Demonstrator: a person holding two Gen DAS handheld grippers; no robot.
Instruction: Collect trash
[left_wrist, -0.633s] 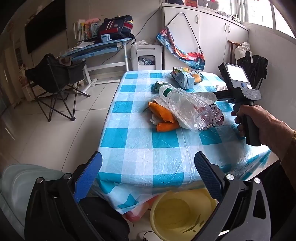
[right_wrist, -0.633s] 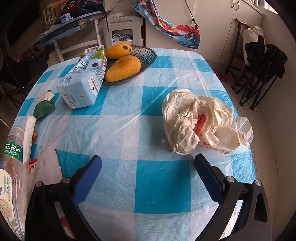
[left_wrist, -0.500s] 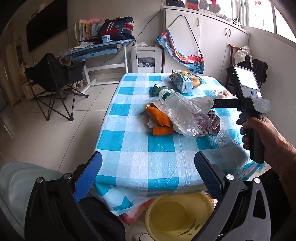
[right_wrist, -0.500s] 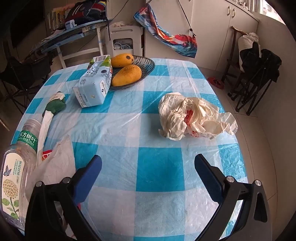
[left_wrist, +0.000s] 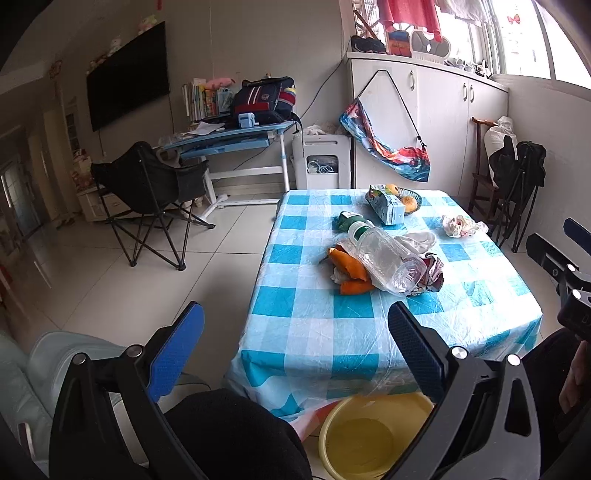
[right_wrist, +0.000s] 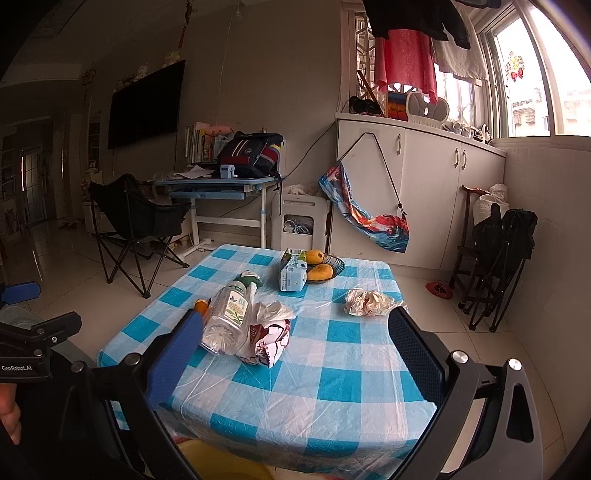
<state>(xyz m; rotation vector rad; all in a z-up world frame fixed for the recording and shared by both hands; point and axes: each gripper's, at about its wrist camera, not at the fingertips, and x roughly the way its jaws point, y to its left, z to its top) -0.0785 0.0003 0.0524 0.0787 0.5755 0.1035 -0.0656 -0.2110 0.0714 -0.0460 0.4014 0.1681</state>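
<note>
Both grippers are off the table's near edge, jaws spread wide, nothing held. Left gripper (left_wrist: 295, 347) sits low at the near-left corner, above a yellow basin (left_wrist: 373, 435) on the floor under the table edge. Right gripper (right_wrist: 295, 354) is at the near side w/ the trash pile showing between its fingers.

Table (right_wrist: 354, 391) has a blue/white check cloth under clear plastic. Trash is mid-table: clear plastic bottle (left_wrist: 384, 258) on its side, green cap pointing away, lying on top of orange peels (left_wrist: 349, 267), a crumpled snack wrapper (right_wrist: 269, 341) and a white plastic bag (right_wrist: 271, 312), all touching. A green scrap (left_wrist: 347, 219) is just beyond the cap. A crumpled white paper wad (right_wrist: 369, 302) lies apart, toward the right edge. Farther back, a milk carton (right_wrist: 293, 275) on its side touches a dark bowl (right_wrist: 338, 266) holding two mangoes (right_wrist: 319, 272).
</note>
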